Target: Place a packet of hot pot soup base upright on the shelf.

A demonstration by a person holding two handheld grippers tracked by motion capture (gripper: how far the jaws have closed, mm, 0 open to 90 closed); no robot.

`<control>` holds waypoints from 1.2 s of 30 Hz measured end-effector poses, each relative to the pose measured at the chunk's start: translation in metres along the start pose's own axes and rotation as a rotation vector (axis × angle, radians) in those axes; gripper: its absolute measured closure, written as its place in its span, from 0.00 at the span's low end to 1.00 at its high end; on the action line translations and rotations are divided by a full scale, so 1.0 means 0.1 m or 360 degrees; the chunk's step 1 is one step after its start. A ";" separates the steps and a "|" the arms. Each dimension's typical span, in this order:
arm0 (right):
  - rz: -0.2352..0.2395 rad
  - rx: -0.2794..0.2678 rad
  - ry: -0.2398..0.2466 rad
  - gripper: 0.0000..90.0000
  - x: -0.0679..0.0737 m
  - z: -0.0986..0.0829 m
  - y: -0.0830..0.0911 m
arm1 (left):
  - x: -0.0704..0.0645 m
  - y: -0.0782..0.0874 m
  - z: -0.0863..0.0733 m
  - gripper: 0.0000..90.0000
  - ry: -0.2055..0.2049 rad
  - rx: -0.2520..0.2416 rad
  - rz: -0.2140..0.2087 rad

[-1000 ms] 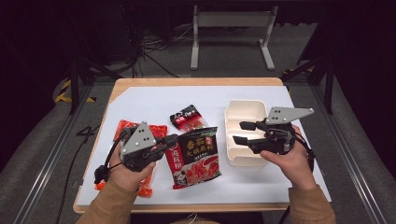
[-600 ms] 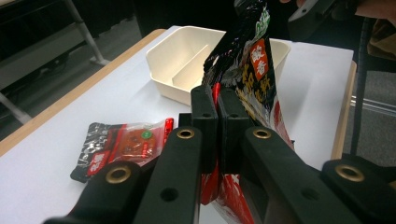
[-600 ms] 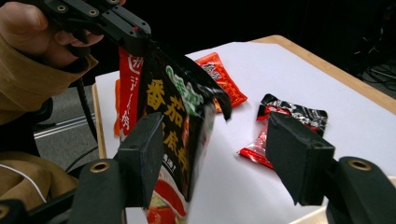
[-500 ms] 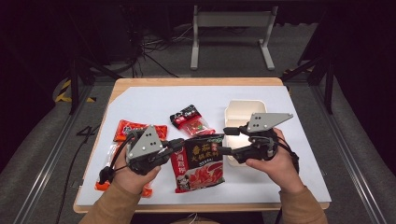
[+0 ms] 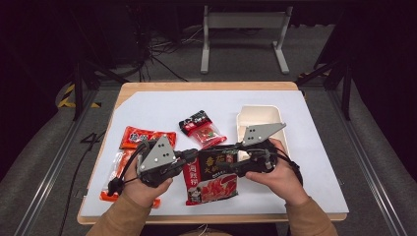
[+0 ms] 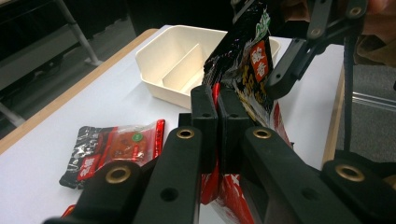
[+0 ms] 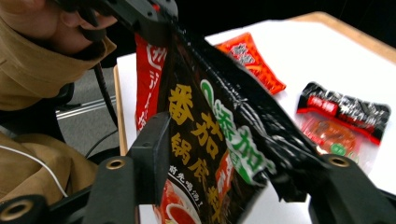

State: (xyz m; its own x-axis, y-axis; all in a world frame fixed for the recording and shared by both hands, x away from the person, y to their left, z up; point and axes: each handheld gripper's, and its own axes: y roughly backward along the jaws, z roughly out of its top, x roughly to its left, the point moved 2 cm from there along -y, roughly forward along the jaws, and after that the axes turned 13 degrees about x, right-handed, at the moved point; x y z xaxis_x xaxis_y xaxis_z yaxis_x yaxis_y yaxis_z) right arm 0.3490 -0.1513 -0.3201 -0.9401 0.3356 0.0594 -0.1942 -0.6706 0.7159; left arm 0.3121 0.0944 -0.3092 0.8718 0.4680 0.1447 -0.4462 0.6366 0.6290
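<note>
A large black and red hotpot soup-base packet (image 5: pixel 212 178) is lifted at the table's front middle. My left gripper (image 5: pixel 191 158) is shut on its left edge; in the left gripper view the jaws (image 6: pixel 217 116) pinch the red edge of the packet (image 6: pixel 245 74), which stands tilted. My right gripper (image 5: pixel 232 168) comes in from the right and is open, with one jaw on either side of the packet's upper part. In the right gripper view the packet (image 7: pixel 210 140) fills the gap of my right gripper (image 7: pixel 238 172), and the jaws stand wide apart.
A cream two-compartment box (image 5: pixel 259 120) stands behind my right hand. A small black and red sauce packet (image 5: pixel 199 129) lies mid-table. An orange-red packet (image 5: pixel 147 137) lies at the left, and another orange one (image 5: pixel 116 167) sits under my left hand. White mat (image 5: pixel 147 105) covers the table.
My right gripper has moved left from the box to straddle the large packet. The left gripper has raised the packet's edge off the table.
</note>
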 end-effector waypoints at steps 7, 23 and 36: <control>-0.0057 0.0051 -0.0002 0.70 -0.02 -0.02 -0.02 | -0.02 -0.02 0.00 0.98 -0.0006 0.0016 -0.0004; -0.0028 -0.0012 0.0053 0.85 -0.05 0.06 0.01 | 0.04 0.02 -0.07 0.92 0.0030 -0.0070 0.0010; -0.0009 -0.0039 0.0044 0.87 -0.12 0.14 0.15 | 0.14 0.16 -0.13 0.54 0.0120 -0.0219 -0.0111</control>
State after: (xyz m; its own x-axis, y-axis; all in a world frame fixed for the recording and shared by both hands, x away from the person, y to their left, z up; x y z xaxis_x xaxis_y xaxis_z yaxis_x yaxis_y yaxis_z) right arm 0.3617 -0.1562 -0.3001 -0.9463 0.3212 0.0359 -0.2060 -0.6850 0.6988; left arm 0.3145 0.1188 -0.3069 0.8863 0.4611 0.0434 -0.4131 0.7447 0.5241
